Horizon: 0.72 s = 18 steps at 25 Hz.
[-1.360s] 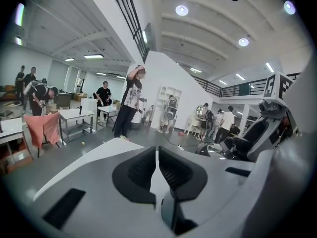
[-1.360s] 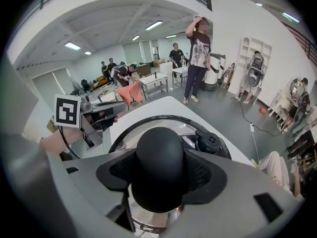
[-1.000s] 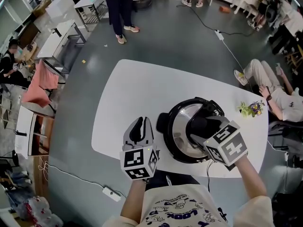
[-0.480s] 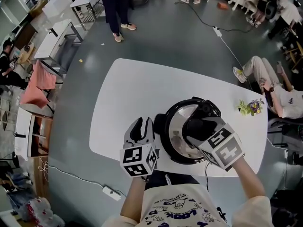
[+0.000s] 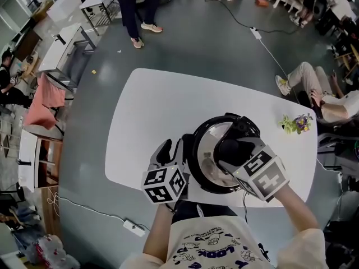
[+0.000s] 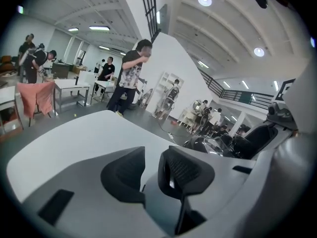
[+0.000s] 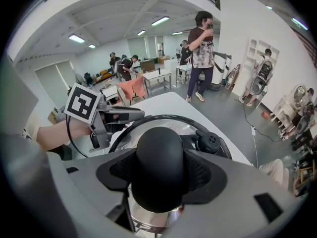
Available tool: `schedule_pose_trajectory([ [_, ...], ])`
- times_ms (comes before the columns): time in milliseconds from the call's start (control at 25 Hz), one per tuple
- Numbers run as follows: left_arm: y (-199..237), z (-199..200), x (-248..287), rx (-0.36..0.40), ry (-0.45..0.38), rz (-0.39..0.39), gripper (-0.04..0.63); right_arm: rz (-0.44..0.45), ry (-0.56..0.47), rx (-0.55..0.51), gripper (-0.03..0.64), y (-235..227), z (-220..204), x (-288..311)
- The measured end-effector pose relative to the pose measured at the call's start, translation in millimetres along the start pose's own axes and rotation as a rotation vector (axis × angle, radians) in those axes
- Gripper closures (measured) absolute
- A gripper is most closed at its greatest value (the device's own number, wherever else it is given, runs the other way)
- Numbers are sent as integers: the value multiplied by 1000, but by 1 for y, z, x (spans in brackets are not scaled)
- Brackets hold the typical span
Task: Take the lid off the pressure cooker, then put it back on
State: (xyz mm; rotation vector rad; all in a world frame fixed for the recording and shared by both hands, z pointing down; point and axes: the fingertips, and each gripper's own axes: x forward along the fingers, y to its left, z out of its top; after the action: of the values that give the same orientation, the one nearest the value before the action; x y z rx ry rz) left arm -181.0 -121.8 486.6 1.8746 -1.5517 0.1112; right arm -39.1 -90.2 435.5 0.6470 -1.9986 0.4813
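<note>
The black pressure cooker (image 5: 197, 167) stands near the front edge of the white table (image 5: 151, 105), with its shiny steel lid (image 5: 208, 150) lying over the pot. My right gripper (image 5: 233, 150) is shut on the lid's round black knob (image 7: 159, 165), its pads pressing both sides. My left gripper (image 5: 171, 149) sits low at the cooker's left side, close to the rim. Its jaws have just been opening, and nothing is between the fingers (image 6: 185, 170). The right gripper view shows the left gripper (image 7: 121, 114) reaching toward the lid's rim (image 7: 163, 119).
A small bunch of flowers (image 5: 297, 123) lies at the table's right end. A person (image 5: 314, 88) sits on the floor beyond it, and another person (image 5: 132, 4) stands past the far edge. A power cable (image 5: 269, 49) runs across the grey floor. Desks (image 5: 67, 43) stand at the left.
My left gripper has moved right and down to the cooker's left side, rolled a little, and its jaws have opened. The right gripper stays on the knob.
</note>
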Motion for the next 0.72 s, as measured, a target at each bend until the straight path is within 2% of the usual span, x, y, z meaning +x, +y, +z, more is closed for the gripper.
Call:
schedule_pose_trajectory([
  [520,-6,-10,6,-246,21,-107,459,5,15,-5,322,3,-2,1],
  [720,-7,-13,7,-270,30,-119,469,11,13,-15,322,5,-2,0],
])
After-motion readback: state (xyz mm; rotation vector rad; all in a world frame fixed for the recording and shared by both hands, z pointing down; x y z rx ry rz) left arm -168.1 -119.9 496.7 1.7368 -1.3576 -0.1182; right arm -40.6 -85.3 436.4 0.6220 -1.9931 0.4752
